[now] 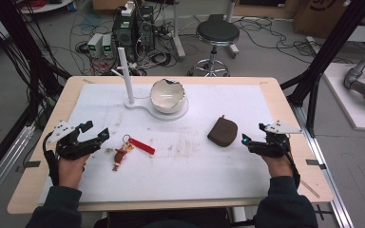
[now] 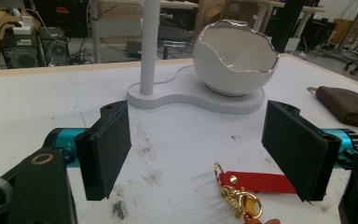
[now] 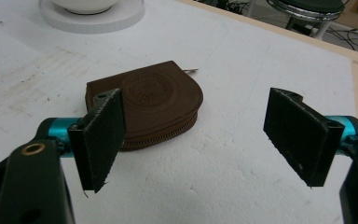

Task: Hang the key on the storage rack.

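Two things lie within our reach, one before each claw, and the coming move turns on which claw is nearer to which. Our left gripper (image 1: 94, 132) hangs with its jaws spread wide and nothing between them; the keychain (image 1: 126, 149) lies just beside it on the white mat (image 1: 195, 166), toward the table's middle and a little nearer to us. In the left gripper view the red strap (image 2: 256, 182) and gold clasp (image 2: 237, 200) sit low between the pads, closer to the right-hand pad. The strap's long axis runs roughly across the jaw gap there, so we judge the claw would want a turn or a dip before it closes on it. Our right gripper (image 1: 252, 140) is likewise spread and empty; the brown pouch (image 1: 222, 131) lies just beside it, toward the table's middle. In the right gripper view the pouch (image 3: 163, 105) sits ahead and behind the left-hand pad, off the centre of the gap, so a sideways shift seems needed. Further back stand the white stand (image 1: 128, 76) and the cracked egg-shaped bowl (image 1: 168, 95), well apart from both claws. We judge the left claw to be the nearer one for the keychain, the right for the pouch.
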Demonstrator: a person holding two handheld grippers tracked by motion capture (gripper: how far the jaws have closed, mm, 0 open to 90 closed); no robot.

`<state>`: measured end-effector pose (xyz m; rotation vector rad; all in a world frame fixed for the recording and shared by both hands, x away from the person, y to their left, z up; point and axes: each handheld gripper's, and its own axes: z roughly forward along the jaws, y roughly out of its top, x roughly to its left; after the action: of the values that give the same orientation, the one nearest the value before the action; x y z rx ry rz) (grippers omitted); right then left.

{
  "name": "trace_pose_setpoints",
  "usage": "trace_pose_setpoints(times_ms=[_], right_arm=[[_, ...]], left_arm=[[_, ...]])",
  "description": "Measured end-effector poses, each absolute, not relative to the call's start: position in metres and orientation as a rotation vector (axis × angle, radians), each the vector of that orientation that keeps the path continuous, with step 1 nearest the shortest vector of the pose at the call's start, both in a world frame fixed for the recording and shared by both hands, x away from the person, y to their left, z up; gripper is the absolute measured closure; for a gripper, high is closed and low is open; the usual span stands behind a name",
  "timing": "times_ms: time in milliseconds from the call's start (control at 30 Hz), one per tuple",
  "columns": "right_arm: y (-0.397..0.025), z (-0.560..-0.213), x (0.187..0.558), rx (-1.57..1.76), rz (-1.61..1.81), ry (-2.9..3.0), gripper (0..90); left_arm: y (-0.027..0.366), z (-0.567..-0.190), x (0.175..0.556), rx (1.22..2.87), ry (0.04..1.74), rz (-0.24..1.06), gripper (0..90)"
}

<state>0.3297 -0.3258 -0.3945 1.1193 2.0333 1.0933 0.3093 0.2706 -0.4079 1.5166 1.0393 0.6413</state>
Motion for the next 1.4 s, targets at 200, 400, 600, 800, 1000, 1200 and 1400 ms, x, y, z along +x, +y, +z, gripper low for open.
trace_pose_setpoints(times_ms=[200, 400, 600, 800, 1000, 1200, 1400], right_arm=[[-0.325, -0.395, 0.329, 1.127, 1.095, 2.037, 21.1], [-0.324, -0.398, 0.329, 1.133, 1.107, 2.042, 21.1], [-0.326, -0.402, 0.327, 1.131, 1.079, 2.060, 21.2], [-0.318, -0.401, 0.321, 1.106, 1.066, 2.071, 21.2], [-0.313, -0.402, 0.326, 1.112, 1.071, 2.077, 21.2], [-0.313, -0.403, 0.326, 1.102, 1.066, 2.084, 21.3], [-0.313, -0.403, 0.325, 1.107, 1.071, 2.083, 21.3]], left_arm=[[0.270, -0.409, 0.312, 1.511, 1.046, 0.628, 23.7], [0.268, -0.411, 0.319, 1.506, 1.067, 0.616, 23.7], [0.262, -0.416, 0.327, 1.529, 1.089, 0.582, 23.2], [0.261, -0.422, 0.334, 1.601, 1.127, 0.528, 29.3], [0.253, -0.432, 0.344, 1.702, 1.155, 0.442, 48.2], [0.241, -0.439, 0.352, 1.785, 1.175, 0.357, 52.9], [0.227, -0.436, 0.356, 1.819, 1.144, 0.358, 50.8]])
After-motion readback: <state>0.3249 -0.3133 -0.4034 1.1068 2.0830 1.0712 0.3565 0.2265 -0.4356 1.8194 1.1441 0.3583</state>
